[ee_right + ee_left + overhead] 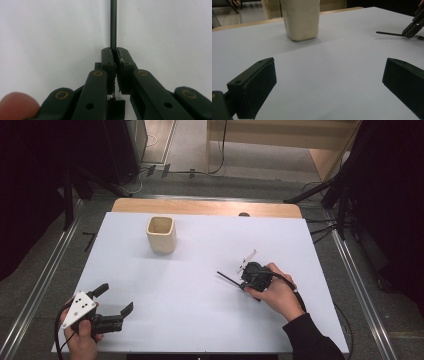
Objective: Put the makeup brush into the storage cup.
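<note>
A: Surroundings? B: White surface (200, 295); a cream cup (161, 234) stands at far left, well apart, nothing obstructing.
A: Fingers? B: Left gripper (116, 301) spread wide, empty. Right gripper (114, 53) clamped on the thin black rod (113, 22) at right-centre.

Table: we see a white tabletop (200, 310) with a strip of bare wood (205, 207) along its far edge, well beyond the jaws.
Floor: grey floor (190, 182) surrounds the table, crossed by dark cables (220, 150).
Rails: metal rails (42, 275) run along the floor on both sides of the table.
Far furniture: pale wooden furniture (300, 135) stands past the table's far right.
Sides: dark equipment (40, 170) and black stands (345, 190) flank the table.
Light: even, soft, with faint shadows on the tabletop.
</note>
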### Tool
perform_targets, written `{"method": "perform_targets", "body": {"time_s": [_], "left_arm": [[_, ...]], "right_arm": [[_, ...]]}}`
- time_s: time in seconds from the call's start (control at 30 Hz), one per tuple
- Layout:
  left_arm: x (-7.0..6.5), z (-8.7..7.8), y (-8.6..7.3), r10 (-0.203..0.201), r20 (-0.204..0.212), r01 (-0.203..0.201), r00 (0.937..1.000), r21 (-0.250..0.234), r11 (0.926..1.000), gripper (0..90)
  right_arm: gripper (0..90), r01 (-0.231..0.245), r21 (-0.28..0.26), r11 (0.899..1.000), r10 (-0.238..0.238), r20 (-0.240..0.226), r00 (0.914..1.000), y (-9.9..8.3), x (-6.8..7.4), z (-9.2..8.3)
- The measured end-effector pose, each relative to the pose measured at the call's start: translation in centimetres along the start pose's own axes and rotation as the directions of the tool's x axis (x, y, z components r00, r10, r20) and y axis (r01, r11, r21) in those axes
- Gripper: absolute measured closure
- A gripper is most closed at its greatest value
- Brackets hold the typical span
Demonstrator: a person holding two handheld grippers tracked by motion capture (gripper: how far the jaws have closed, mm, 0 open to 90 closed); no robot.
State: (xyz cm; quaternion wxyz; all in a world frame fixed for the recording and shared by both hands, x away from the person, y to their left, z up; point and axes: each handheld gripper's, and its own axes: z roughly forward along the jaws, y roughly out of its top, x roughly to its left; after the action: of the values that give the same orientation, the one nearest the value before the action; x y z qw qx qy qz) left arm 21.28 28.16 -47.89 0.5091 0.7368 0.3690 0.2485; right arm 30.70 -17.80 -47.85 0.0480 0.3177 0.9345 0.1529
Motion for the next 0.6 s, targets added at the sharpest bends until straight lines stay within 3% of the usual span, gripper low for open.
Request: {"method": "perform_targets", "body": {"time_s": [0.1,0.2,0.23,0.27,0.4,0.5,0.6], "left_arm": [[-0.4,0.7,0.6,0.008,0.010,-0.008,0.9999,-0.005,1.0000,0.0],[-0.9,1.4,1.2,0.019,0.025,-0.019,0.9995,-0.007,0.9998,0.0],[-0.9,1.4,1.2,0.019,0.025,-0.019,0.9995,-0.007,0.9998,0.0],[-1.2,2.1,1.7,0.029,0.032,-0.028,0.9991,-0.008,0.9996,0.0],[-1.6,3.6,2.6,0.024,0.053,-0.024,0.9983,-0.007,0.9997,0.0],[-2.0,4.8,3.5,0.019,0.075,-0.019,0.9970,-0.011,0.9998,0.0],[-2.5,6.1,4.5,0.044,0.084,-0.043,0.9955,-0.014,0.9990,0.0]], "right_arm": [[87.1,-0.021,-0.067,0.998,0.020,-0.005,0.9998,-0.5,0.0,-0.5],[87.1,-0.053,-0.139,0.989,0.052,-0.011,0.9986,-1.0,0.0,-1.1],[87.1,-0.053,-0.139,0.989,0.052,-0.011,0.9986,-1.0,0.0,-1.1],[87.1,-0.079,-0.199,0.977,0.075,-0.026,0.9968,-1.3,-0.1,-1.6],[87.1,-0.125,-0.311,0.942,0.121,-0.031,0.9921,-2.0,-0.1,-2.5],[87.1,-0.159,-0.396,0.904,0.150,-0.054,0.9872,-2.6,0.0,-3.1],[87.1,-0.181,-0.457,0.871,0.174,-0.058,0.9831,-3.1,0.0,-3.4]]}}
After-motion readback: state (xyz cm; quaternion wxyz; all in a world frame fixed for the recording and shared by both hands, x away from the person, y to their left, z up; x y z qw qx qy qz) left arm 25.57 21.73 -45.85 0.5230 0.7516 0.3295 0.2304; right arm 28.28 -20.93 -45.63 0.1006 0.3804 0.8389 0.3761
